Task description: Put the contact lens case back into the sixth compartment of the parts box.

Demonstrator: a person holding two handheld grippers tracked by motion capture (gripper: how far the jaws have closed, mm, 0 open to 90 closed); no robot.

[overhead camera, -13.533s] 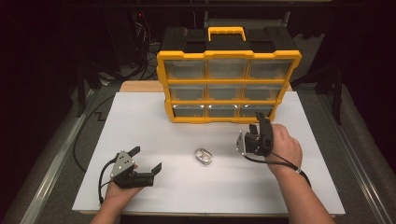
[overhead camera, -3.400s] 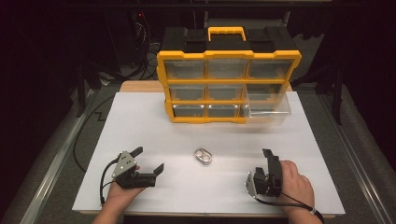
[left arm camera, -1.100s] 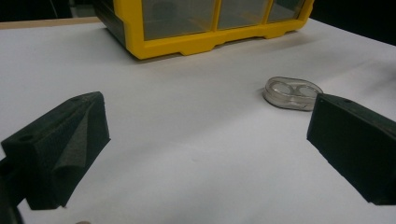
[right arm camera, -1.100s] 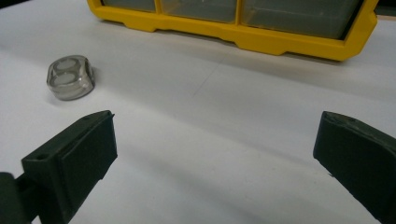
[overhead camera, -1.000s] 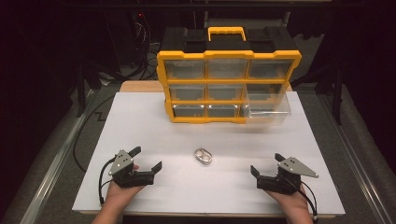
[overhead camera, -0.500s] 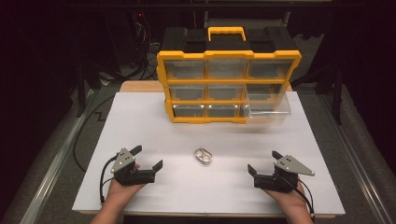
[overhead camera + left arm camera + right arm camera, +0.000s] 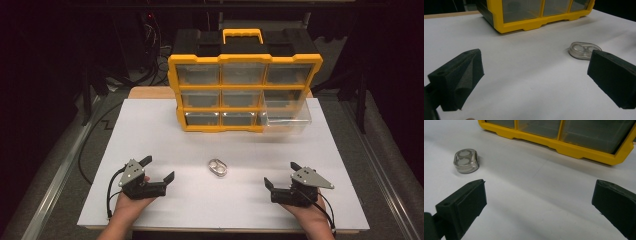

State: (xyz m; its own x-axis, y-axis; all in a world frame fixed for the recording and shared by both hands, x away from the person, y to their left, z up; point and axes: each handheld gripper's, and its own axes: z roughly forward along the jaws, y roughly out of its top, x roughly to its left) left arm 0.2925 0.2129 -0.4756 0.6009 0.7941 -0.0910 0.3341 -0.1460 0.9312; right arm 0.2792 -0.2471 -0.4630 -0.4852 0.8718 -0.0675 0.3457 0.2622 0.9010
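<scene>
A small clear plastic case (image 7: 218, 167) lies flat on the white table (image 7: 220, 145), midway between both hands. My left gripper (image 7: 157, 169) rests at the front left, open, jaws empty and aimed toward the case (image 7: 584, 50). My right gripper (image 7: 282, 175) rests at the front right, also open and empty, with the case (image 7: 466, 161) off to its left. A yellow and black drawer organizer (image 7: 244, 87) stands at the back. Its lower right clear drawer (image 7: 286, 119) is pulled out.
Cables (image 7: 92, 150) run along the table's left side. The organizer's yellow base (image 7: 534, 21) faces the left gripper; the same base (image 7: 564, 146) faces the right one. Dark floor surrounds the table.
The right hand left the pulled-out drawer, came back to the front right and turned level with its jaws open. Over the last second it drifted slightly left. The left gripper stayed put.
</scene>
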